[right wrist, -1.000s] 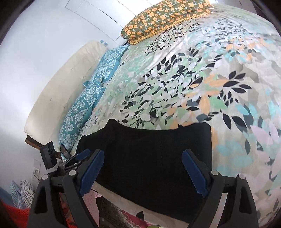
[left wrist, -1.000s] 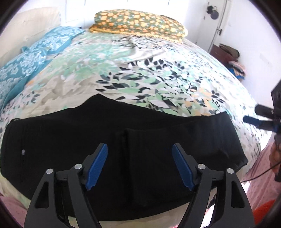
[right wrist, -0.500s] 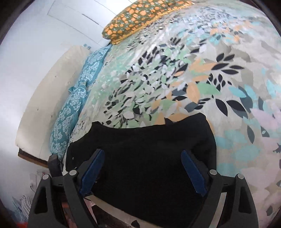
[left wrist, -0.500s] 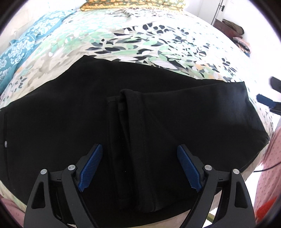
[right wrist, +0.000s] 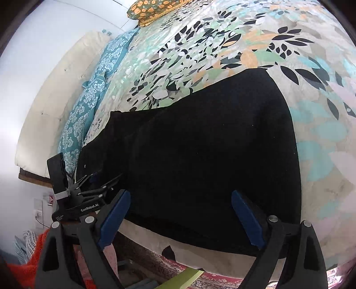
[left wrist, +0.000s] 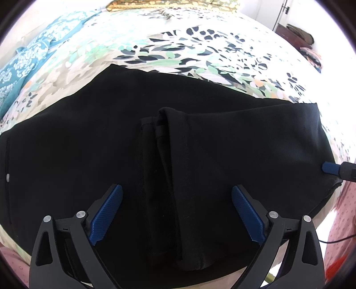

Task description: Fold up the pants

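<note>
Left wrist view: my left gripper [left wrist: 176, 211] hangs over the black pants [left wrist: 89, 155], its jaws opening wide, with cloth beneath the gap but neither blue pad pressing on it. The pants lie flat across the near edge of the bed, spreading to both sides of my fingers; a folded leg end with its hem sits straight ahead, between the pads. A small pale button [left wrist: 8, 177] shows far to my left on the cloth. At the far right, the blue tip of my right gripper [left wrist: 331, 168] rests at the pants' edge. Beyond the pants stretches a leaf-print bedspread [left wrist: 200, 44], with teal pillows [left wrist: 26, 60] off to the upper left.

Right wrist view: my right gripper [right wrist: 180, 217] is spread too, jaws opening, above the pants' [right wrist: 211, 155] end near the bed's edge; nothing is pinched. My left gripper [right wrist: 89, 191] appears just left of my fingers. The bedspread [right wrist: 289, 33] runs ahead and to the right, an orange-patterned pillow [right wrist: 155, 9] lies at the far end, teal pillows [right wrist: 89, 106] line the left, and a white wall [right wrist: 44, 44] stands beyond. A patterned rug [right wrist: 211, 276] shows below the bed.
</note>
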